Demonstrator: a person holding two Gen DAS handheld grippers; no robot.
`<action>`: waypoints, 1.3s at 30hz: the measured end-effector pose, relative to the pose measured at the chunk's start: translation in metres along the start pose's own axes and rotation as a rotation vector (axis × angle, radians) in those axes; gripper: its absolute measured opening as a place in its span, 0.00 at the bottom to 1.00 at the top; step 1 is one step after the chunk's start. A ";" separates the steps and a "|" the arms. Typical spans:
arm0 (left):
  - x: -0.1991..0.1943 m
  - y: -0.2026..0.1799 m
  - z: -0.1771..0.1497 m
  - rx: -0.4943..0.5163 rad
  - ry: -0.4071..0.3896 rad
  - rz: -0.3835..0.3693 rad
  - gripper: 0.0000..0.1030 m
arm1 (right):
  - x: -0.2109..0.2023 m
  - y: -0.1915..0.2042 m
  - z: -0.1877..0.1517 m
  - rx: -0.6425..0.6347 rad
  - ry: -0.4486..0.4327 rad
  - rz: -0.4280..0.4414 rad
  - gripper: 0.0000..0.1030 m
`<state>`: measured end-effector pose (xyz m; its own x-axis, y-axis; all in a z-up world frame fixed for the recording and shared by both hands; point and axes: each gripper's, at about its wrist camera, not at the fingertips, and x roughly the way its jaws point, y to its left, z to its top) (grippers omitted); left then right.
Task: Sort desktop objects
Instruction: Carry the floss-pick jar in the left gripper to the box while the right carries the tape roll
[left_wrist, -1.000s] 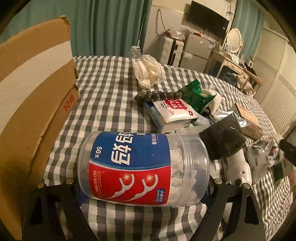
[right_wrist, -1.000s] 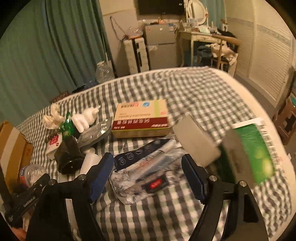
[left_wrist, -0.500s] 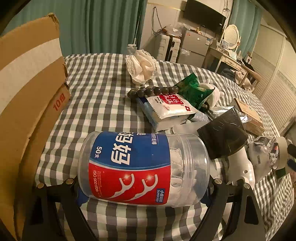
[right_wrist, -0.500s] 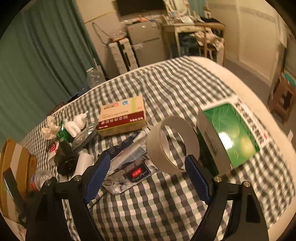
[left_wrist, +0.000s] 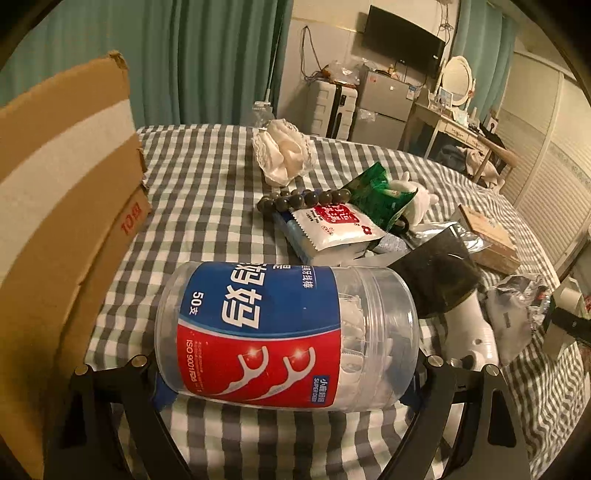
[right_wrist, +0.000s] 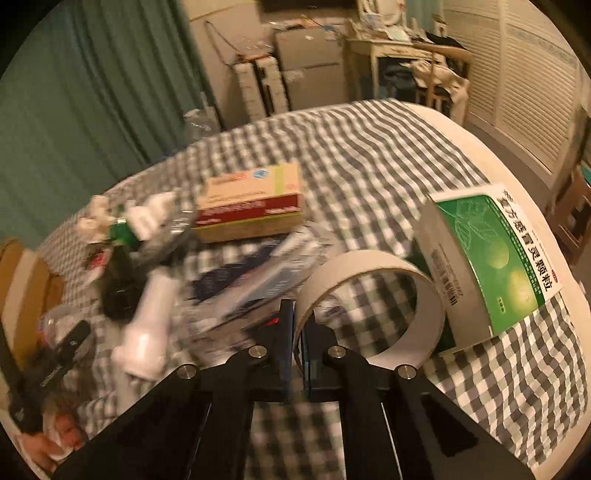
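My left gripper (left_wrist: 288, 373) is shut on a clear dental-floss jar (left_wrist: 284, 332) with a blue and red label, held on its side above the checkered cloth (left_wrist: 207, 206). My right gripper (right_wrist: 298, 332) is shut on the rim of a white tape roll (right_wrist: 373, 306), held upright next to a green medicine box (right_wrist: 495, 258). A red and tan box (right_wrist: 251, 201), a white bottle (right_wrist: 147, 325) and a patterned tissue pack (right_wrist: 255, 280) lie to its left.
An open cardboard box (left_wrist: 55, 221) stands at the left. A white cloth (left_wrist: 284, 155), a bead bracelet (left_wrist: 303, 199), a white sachet (left_wrist: 332, 225), a green packet (left_wrist: 380, 195) and a black pouch (left_wrist: 439, 277) lie mid-table. The table edge curves at the right (right_wrist: 509, 173).
My right gripper has shut on the tape roll's rim; it was open around the roll half a second ago. My left gripper still holds the jar, with the view shifted a little.
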<state>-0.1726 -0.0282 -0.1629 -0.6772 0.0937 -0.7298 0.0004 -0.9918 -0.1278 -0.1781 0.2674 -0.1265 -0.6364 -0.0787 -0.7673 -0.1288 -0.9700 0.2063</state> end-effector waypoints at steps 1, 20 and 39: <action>-0.005 0.001 0.000 -0.006 0.000 -0.004 0.89 | -0.005 0.003 0.000 0.001 -0.004 0.015 0.03; -0.208 0.086 0.056 -0.044 -0.158 0.022 0.89 | -0.147 0.234 -0.012 -0.317 -0.061 0.549 0.03; -0.175 0.211 0.053 -0.214 -0.065 0.218 1.00 | -0.058 0.422 0.000 -0.401 0.197 0.692 0.70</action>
<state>-0.0927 -0.2585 -0.0269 -0.6898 -0.1317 -0.7119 0.3008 -0.9466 -0.1163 -0.1957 -0.1377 0.0057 -0.3219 -0.6917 -0.6464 0.5490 -0.6926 0.4678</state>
